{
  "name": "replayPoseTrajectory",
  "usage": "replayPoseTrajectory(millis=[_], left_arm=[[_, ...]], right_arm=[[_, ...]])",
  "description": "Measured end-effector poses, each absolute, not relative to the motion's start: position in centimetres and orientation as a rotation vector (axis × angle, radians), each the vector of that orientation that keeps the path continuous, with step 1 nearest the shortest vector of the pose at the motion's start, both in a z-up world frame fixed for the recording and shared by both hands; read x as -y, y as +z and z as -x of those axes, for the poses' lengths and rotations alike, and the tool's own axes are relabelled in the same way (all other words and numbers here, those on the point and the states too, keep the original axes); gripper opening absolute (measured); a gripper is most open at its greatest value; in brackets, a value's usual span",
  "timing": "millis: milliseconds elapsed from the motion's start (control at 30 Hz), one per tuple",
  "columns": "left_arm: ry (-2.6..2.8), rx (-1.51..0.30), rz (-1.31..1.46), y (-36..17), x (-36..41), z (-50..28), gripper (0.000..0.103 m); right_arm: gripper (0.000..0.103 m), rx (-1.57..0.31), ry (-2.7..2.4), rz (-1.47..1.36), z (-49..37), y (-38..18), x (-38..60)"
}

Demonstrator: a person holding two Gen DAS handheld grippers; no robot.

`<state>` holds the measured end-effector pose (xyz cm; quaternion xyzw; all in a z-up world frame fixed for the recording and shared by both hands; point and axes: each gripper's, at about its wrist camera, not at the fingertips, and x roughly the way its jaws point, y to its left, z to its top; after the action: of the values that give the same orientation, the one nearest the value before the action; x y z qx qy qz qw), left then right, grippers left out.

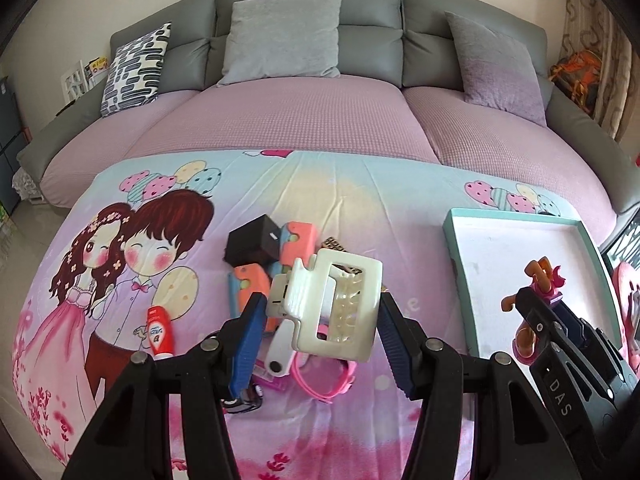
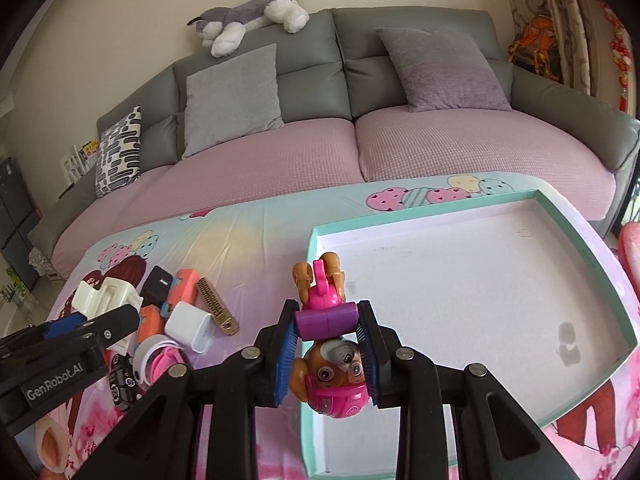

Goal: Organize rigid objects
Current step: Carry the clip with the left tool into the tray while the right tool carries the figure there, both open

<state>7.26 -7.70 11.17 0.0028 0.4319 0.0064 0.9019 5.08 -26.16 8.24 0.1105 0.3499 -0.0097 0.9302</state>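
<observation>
A home living room: grey sofa (image 2: 340, 92), cushions, plush dog (image 2: 252, 20).

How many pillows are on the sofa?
3. A patterned pillow sits at the left end, a grey pillow left of the middle, and a purplish-grey pillow on the right. Others may lie out of view.

wall (image 2: 120, 8): plain cream | sofa (image 2: 420, 40): grey, mauve seat covers, at 12 o'clock | cushions: two grey (image 1: 284, 36), one patterned (image 1: 134, 68) at 10 o'clock | plush dog (image 2: 252, 16) on sofa back | curtain (image 2: 560, 8) at 2 o'clock | floor (image 1: 24, 216): pale tiles | daylight, soft
</observation>
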Motion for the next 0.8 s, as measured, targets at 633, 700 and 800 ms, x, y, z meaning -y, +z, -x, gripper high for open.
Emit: replayPoseTrajectory(millis=[633, 700, 800], left_arm=[[-0.233, -0.907, -0.189, 8.7, 23.2, -9.2, 0.058], [-0.24, -0.908, -0.194, 8.4, 23.8, -9.3, 0.058], [-0.244, -0.907, -0.194, 7.9, 24.3, -9.4, 0.058]], right_arm=[[0.031, -0.745, -0.424, -0.342, -1.9, 7.2, 39.1], [0.031, -0.747, -0.43, -0.346, -1.8, 7.1, 39.4], [0.031, -0.759, -0.423, -0.347, -1.9, 6.9, 39.5]])
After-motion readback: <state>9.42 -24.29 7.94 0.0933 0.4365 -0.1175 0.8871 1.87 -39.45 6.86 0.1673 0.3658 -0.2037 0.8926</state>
